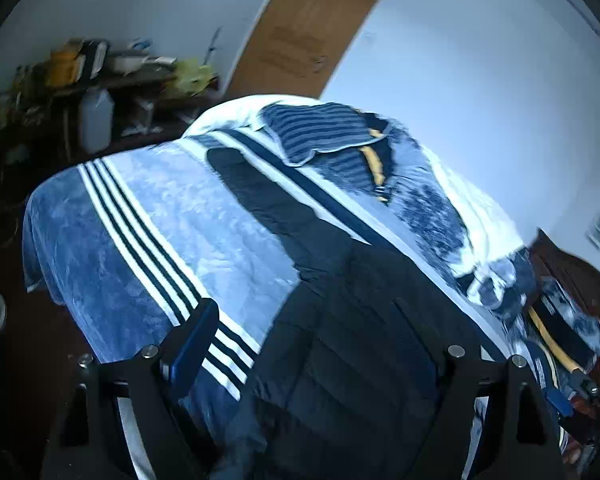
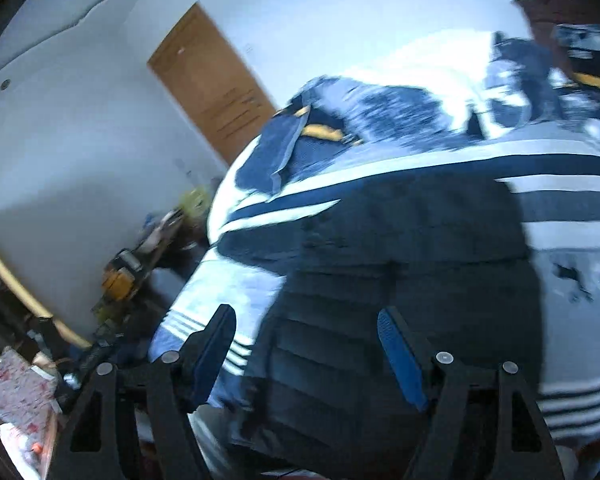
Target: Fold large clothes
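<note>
Dark quilted jacket (image 1: 340, 320) (hem cut off, blurred) lies on the bed under both wide-apart, empty grippers: left gripper (image 1: 328, 344), right gripper (image 2: 308, 344).

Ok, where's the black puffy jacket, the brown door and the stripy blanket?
black puffy jacket (image 1: 340, 320): left wrist view, its quilted body.
brown door (image 2: 216, 92): right wrist view, middle panel.
stripy blanket (image 1: 148, 216): left wrist view, near its stripes.
</note>
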